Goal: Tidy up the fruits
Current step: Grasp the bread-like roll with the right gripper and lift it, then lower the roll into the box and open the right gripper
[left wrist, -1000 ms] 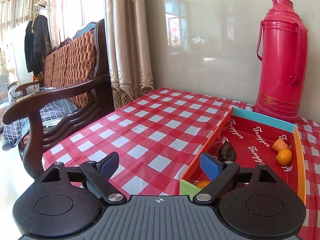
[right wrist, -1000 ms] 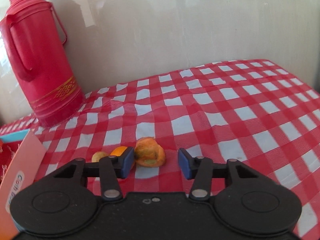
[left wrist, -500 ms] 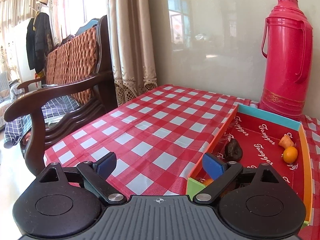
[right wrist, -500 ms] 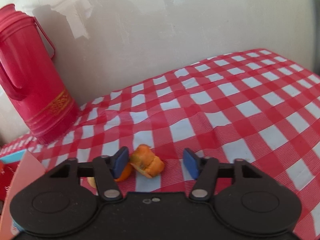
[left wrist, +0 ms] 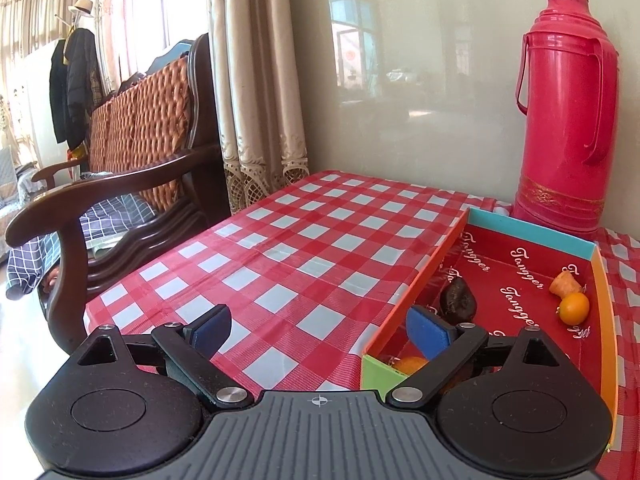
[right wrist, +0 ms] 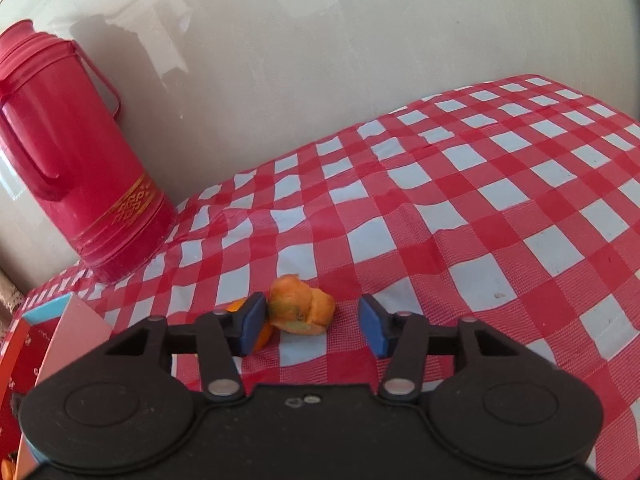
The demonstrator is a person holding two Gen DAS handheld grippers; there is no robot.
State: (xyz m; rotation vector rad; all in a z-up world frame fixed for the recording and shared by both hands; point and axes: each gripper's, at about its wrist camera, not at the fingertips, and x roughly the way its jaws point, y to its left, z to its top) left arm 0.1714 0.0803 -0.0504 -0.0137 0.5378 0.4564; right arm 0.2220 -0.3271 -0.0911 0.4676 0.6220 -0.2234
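Note:
In the right wrist view my right gripper point(right wrist: 313, 324) is open, its jaws on either side of an orange-yellow fruit piece point(right wrist: 302, 310) lying on the checked cloth. A small orange point(right wrist: 262, 334) sits partly hidden behind the left finger. In the left wrist view my left gripper point(left wrist: 318, 326) is open and empty above the near left corner of the red box point(left wrist: 600, 280). The box holds a dark fruit point(left wrist: 458, 300), a small orange point(left wrist: 574, 308), an orange fruit piece point(left wrist: 565, 283) and another orange point(left wrist: 410, 364) behind my right finger.
A tall red thermos point(left wrist: 568, 120) stands against the wall behind the box; it also shows in the right wrist view point(right wrist: 76, 160). The box's corner point(right wrist: 76, 328) is at the right view's lower left. A wooden armchair point(left wrist: 120, 184) stands left of the table.
The right gripper has tilted and closed in, so the fruit piece now lies between its fingers. The left gripper has shifted a little; the box looks slightly farther right.

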